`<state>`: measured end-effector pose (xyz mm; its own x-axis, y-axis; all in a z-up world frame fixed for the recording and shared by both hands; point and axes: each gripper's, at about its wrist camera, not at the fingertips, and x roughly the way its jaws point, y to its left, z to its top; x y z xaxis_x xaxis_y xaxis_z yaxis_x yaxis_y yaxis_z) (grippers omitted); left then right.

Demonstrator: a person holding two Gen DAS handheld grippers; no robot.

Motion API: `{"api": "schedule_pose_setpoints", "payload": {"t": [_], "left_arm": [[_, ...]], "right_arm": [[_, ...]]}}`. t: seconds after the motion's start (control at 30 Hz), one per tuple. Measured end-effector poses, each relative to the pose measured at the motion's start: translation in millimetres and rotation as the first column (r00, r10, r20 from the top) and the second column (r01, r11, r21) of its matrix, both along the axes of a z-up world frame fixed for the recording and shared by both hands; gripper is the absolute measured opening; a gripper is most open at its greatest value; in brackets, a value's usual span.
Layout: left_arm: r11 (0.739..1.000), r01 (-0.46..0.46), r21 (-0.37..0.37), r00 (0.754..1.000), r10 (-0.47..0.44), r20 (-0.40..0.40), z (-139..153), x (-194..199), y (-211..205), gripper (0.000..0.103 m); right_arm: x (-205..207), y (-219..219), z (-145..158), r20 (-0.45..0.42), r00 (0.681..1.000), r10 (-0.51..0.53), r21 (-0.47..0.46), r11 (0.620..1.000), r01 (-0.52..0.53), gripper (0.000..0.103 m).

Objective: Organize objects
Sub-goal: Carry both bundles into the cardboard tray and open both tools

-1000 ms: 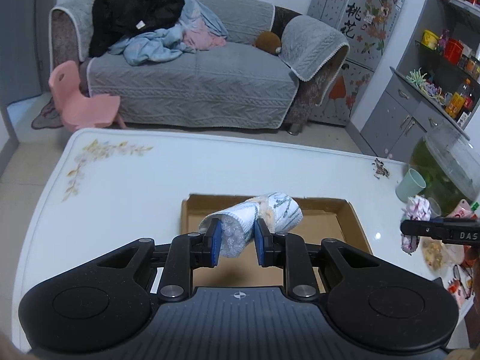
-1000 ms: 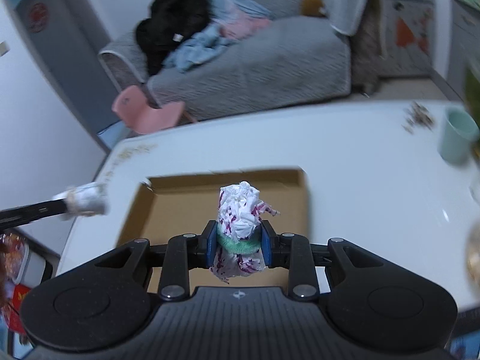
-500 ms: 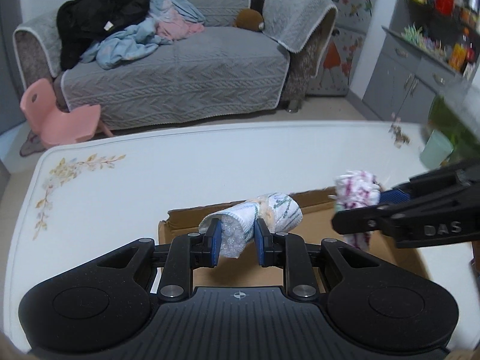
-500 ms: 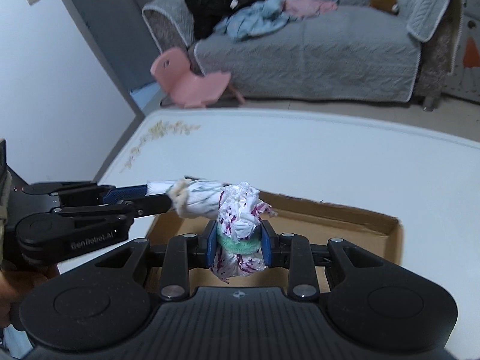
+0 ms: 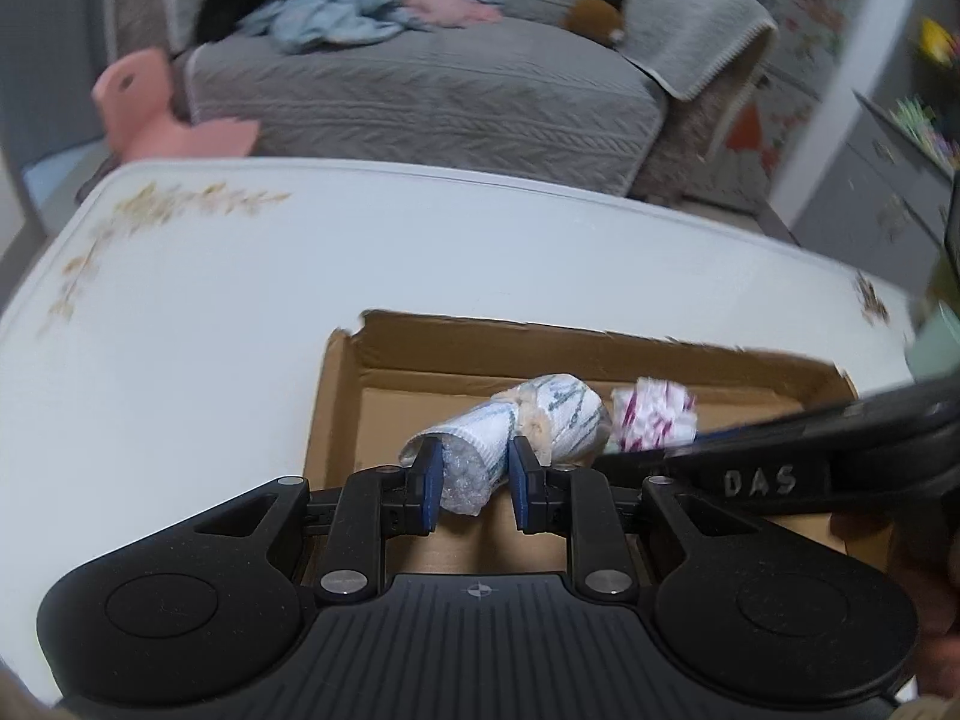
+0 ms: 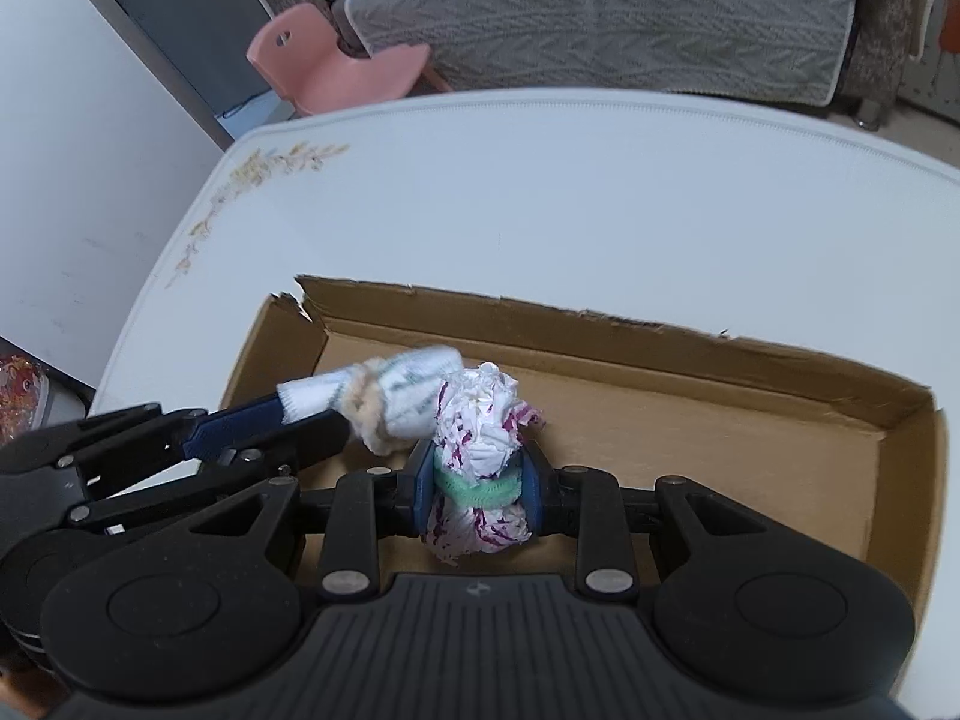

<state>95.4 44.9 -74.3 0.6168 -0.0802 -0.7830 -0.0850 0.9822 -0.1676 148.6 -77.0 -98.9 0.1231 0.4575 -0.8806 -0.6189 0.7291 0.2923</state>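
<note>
On the white table [image 6: 600, 192] sits a shallow cardboard box [image 6: 690, 420], open at the top, and it is probably the bin for this tidying job: both bundles hang over its left half.

The left gripper [image 5: 471, 474] is clenched on a grey-patterned roll [image 5: 528, 426], a cloth tube tied with a tan band. It is gripped at its near end, so the free end points toward 1 o'clock over the box floor and can be set down first. From the right wrist the same roll [image 6: 384, 396] comes in from 9 o'clock.

The right gripper [image 6: 478, 495] is clamped on a purple-speckled bundle [image 6: 480, 432], pinched at its green band [image 6: 477, 489], the narrowest and firmest part, with the bundle standing upright. The roll's tip appears to touch the bundle at about 10 o'clock. I judge the two are brought together so they land side by side. Neither looks to be resting on the cardboard yet, though the height is hard to read.
</note>
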Motion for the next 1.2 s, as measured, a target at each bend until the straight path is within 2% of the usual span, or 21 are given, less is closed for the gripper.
{"api": "schedule_pose_setpoints", "payload": {"t": [0.17,0.37,0.57,0.67,0.73,0.93,0.97,1.1,1.2], "left_arm": [[0.999,-0.039,-0.005,0.999,0.039,0.034,5,-5,-1,0.027],[0.997,-0.072,-0.036,0.997,0.072,0.025,0,-4,2,0.027],[0.995,-0.095,-0.044,0.995,0.095,0.01,0,-7,6,0.032],[0.993,-0.114,-0.039,0.993,0.114,-0.004,0,-8,7,0.038],[0.99,-0.135,-0.05,0.991,0.134,-0.014,0,-9,10,0.051],[0.982,-0.167,-0.086,0.986,0.167,-0.015,7,-15,13,0.069],[0.981,-0.172,-0.094,0.985,0.171,-0.016,10,-16,12,0.07],[0.973,-0.187,-0.133,0.982,0.188,-0.008,25,-22,13,0.087],[0.978,-0.177,-0.11,0.984,0.177,-0.003,39,-26,12,0.088]], "right_arm": [[-2,3,-5,-0.006,1.0,-0.004,-0.01,1.0,0.004,0.026],[-2,3,-4,-0.011,1.0,-0.007,-0.022,1.0,0.006,0.026],[-2,4,-2,-0.013,1.0,-0.006,-0.033,0.999,0.006,0.026],[-4,3,-1,-0.016,1.0,-0.006,-0.038,0.999,0.005,0.028],[-3,4,-1,-0.018,1.0,-0.01,-0.042,0.999,0.01,0.028],[3,-1,-1,-0.062,0.997,-0.041,-0.024,0.999,0.04,0.03],[4,-4,0,-0.065,0.997,-0.048,-0.024,0.999,0.047,0.031],[4,-14,4,-0.111,0.991,-0.08,0.021,0.996,0.083,0.038],[3,-14,10,-0.117,0.99,-0.077,0.037,0.996,0.082,0.04]]}}
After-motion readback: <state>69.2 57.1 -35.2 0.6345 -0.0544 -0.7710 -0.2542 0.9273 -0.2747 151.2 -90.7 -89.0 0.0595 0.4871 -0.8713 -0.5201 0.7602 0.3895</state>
